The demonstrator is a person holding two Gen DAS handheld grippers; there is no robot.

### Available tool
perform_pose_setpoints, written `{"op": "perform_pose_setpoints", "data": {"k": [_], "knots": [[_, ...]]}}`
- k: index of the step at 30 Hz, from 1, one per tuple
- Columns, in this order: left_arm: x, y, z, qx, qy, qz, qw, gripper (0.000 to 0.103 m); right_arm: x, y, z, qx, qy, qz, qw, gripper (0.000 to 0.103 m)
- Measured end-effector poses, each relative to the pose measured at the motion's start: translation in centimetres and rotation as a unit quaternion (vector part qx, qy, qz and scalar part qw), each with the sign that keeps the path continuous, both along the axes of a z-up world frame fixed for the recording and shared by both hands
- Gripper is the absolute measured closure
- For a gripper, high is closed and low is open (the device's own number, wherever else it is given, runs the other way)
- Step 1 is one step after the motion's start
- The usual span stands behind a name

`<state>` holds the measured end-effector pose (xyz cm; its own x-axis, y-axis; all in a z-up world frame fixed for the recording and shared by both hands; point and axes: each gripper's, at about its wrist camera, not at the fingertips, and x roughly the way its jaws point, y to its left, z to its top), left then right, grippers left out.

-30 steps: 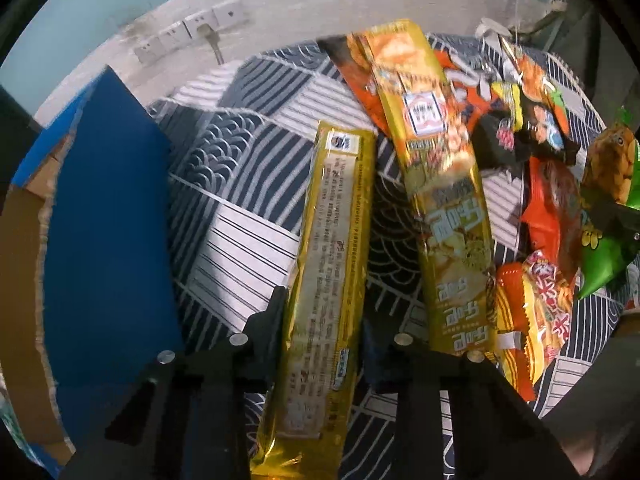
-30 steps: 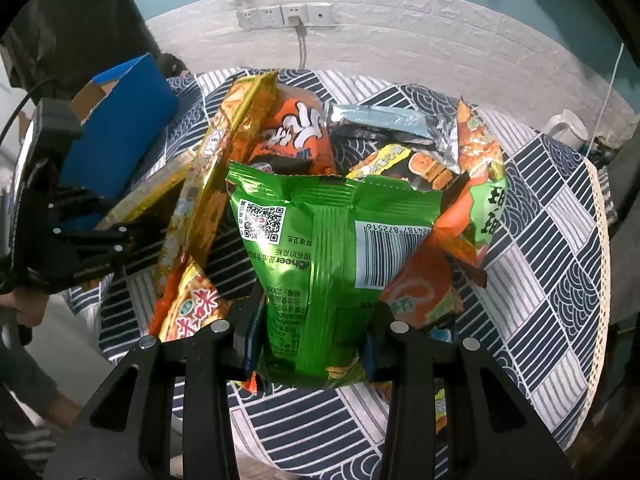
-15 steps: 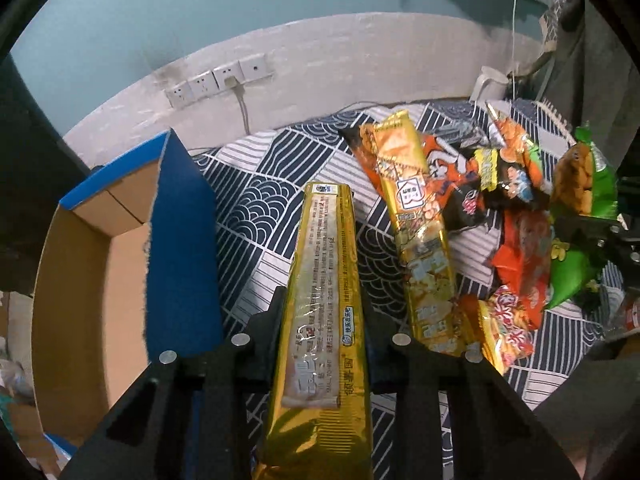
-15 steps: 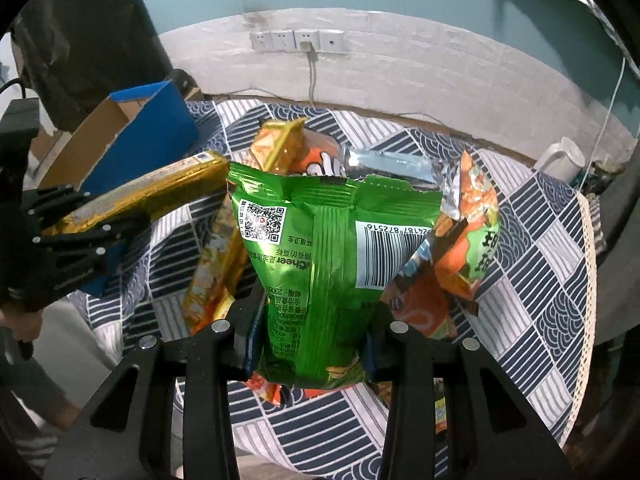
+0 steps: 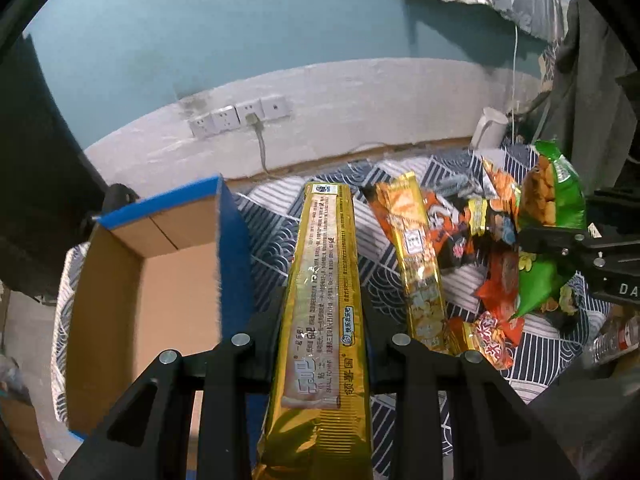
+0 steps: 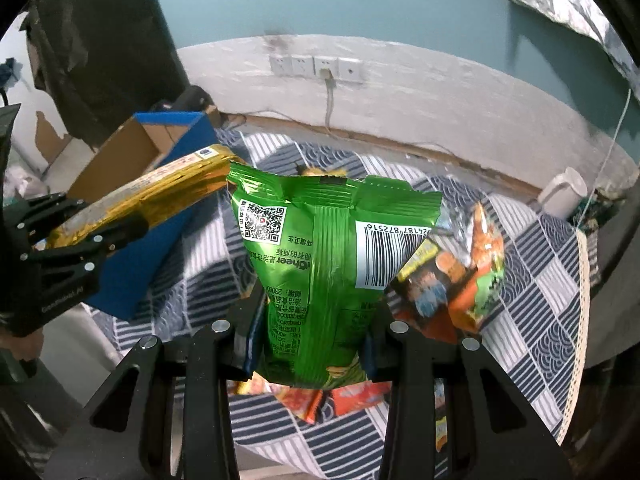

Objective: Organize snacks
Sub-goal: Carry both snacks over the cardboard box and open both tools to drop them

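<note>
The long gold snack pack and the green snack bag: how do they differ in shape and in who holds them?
The long gold snack pack is a narrow stick; the green snack bag is wide and puffy. The left gripper holds the gold pack beside the open cardboard box; the right gripper holds the green bag over the snack pile. Both are lifted off the table.

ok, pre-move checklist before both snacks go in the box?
1. Left claw shut on the gold packet: ok.
2. Right claw shut on the green bag: ok.
3. Cardboard box open, visible interior bare: ok.
4. Gold packet over the box opening: not ok, it sits beside the blue wall.
5. Box long enough for the gold packet: cannot tell.
6. Claws apart from each other: ok.
</note>
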<state>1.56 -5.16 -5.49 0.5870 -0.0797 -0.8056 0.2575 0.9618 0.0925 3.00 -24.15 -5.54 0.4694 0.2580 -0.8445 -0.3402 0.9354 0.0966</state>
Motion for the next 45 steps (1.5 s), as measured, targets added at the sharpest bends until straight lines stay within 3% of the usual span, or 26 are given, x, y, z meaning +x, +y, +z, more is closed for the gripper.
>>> {"op": "perform_pose_setpoints", "data": {"k": [17,31,45], "knots": [[0.0,9.3,5.4,-0.015,-0.051,0.053,0.9972,0.072,2.5,8.4,3.6,0.016,-0.014,0.059,0.998,0.066],[0.6,18.0,2.3,-0.015,-0.032,0.11,0.9933,0.072,4.7,18.3,2.2,0.025,0.024,0.128,0.991,0.066],[0.6,22.3,-1.0,-0.019,-0.008,0.118,0.9928,0.071,5.9,24.7,-0.8,0.021,0.065,0.178,0.982,0.066]]}}
